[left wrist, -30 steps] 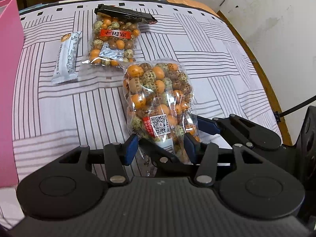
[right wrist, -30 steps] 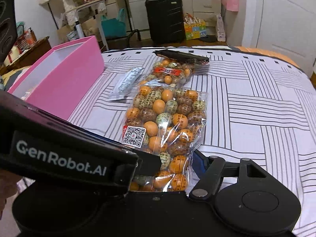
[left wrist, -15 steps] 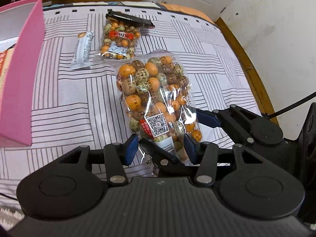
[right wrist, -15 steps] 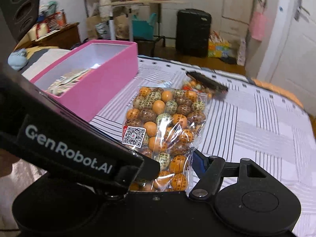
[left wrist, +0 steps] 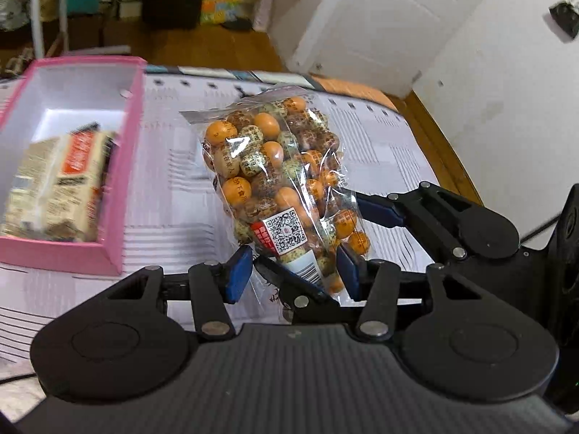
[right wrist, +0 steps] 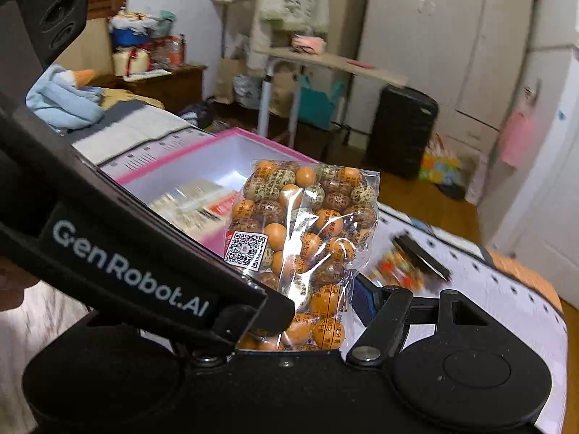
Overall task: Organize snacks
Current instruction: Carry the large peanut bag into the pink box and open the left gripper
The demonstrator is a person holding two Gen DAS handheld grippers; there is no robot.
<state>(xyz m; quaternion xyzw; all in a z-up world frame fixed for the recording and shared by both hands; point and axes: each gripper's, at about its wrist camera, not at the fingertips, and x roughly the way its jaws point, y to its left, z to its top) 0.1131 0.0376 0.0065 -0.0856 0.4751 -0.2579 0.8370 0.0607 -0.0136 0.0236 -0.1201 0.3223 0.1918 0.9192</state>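
bag: clear candy bag [left wrist: 278,184] lifted off the striped table [left wrist: 380,152], both grippers pinching its bottom edge
left gripper [left wrist: 293,271]: closed on bag
right gripper [right wrist: 318,311]: same
pink box [left wrist: 123,166]: 9 o'clock of bag in left view, beige packet [left wrist: 58,181] inside

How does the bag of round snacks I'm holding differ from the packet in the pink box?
The held bag is clear, showing orange and speckled balls; the boxed packet is beige with a red label. The held bag hangs upright in air; the boxed packet lies flat. Both are snacks.
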